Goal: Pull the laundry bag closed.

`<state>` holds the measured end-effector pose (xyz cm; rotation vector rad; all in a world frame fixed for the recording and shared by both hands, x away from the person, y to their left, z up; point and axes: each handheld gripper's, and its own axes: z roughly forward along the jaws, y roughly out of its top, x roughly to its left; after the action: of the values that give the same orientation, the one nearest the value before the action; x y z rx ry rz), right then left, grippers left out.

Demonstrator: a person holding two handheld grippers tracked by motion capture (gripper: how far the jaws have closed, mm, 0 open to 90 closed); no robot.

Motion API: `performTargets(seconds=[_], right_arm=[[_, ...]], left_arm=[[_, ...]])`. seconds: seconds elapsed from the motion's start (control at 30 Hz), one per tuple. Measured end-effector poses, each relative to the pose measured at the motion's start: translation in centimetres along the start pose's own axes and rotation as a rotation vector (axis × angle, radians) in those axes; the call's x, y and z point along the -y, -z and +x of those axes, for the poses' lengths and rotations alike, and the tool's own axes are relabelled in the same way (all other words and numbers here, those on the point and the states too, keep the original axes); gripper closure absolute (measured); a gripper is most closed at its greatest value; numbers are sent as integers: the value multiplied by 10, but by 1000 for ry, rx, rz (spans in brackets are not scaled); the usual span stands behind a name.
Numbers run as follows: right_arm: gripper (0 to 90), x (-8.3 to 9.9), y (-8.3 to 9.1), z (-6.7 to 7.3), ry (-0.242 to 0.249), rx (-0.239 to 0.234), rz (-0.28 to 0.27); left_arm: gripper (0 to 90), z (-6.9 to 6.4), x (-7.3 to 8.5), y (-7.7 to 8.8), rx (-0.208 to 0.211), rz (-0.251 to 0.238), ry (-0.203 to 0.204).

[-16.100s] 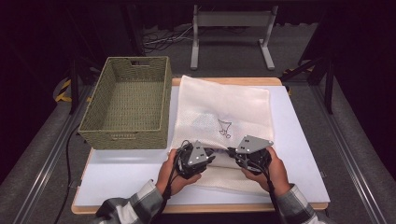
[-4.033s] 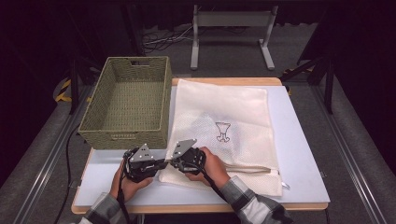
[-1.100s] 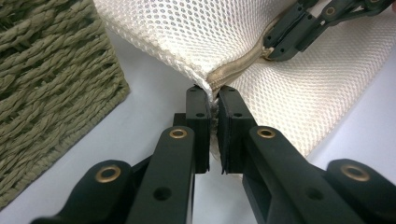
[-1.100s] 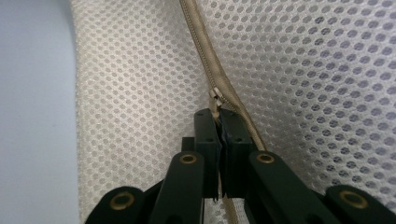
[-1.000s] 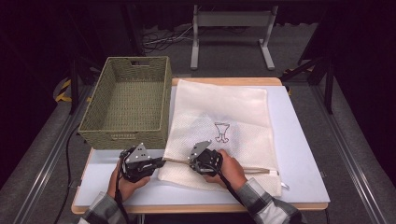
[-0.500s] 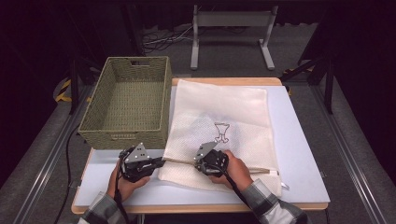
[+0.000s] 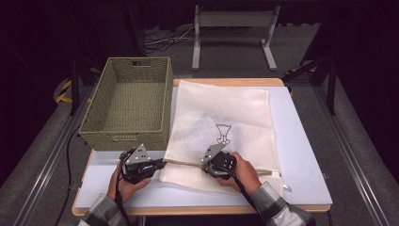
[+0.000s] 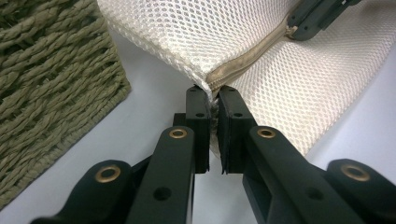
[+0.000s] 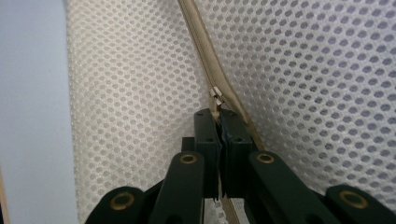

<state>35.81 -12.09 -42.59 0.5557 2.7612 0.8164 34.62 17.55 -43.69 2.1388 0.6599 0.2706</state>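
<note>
A white mesh laundry bag [image 7: 226, 108] lies flat on the table, its beige zipper [image 8: 252, 60] running along the near edge. My left gripper [image 7: 162, 163] is shut on the bag's near left corner [image 8: 205, 79], right at the zipper's end. My right gripper [image 7: 205, 165] sits on the zipper line a little to the right. In the right gripper view that gripper [image 9: 218, 114] is shut on the small metal zipper pull [image 9: 215, 95], with the zipper tape [image 9: 201, 42] stretching away ahead. The right gripper's jaws [image 8: 317, 18] also appear far off in the left gripper view.
A woven green basket [image 7: 129, 101] stands at the back left, its near wall [image 8: 51, 84] close beside my left gripper. The white tabletop [image 7: 301, 155] shows bare to the right of the bag. A metal stand [image 7: 230, 28] is on the floor beyond the table.
My right gripper has slid a little to the right along the zipper line. The left gripper has kept its place on the bag's corner.
</note>
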Motion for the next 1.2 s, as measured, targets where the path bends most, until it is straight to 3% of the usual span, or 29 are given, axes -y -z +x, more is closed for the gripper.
performTargets(seconds=[0.4,1.2], right_arm=[[873,8,8,1,8,26,11],[873,35,28,-8,-36,32,33]], left_arm=[[845,1,1,0,2,3,5],[845,1,2,0,3,4,11]])
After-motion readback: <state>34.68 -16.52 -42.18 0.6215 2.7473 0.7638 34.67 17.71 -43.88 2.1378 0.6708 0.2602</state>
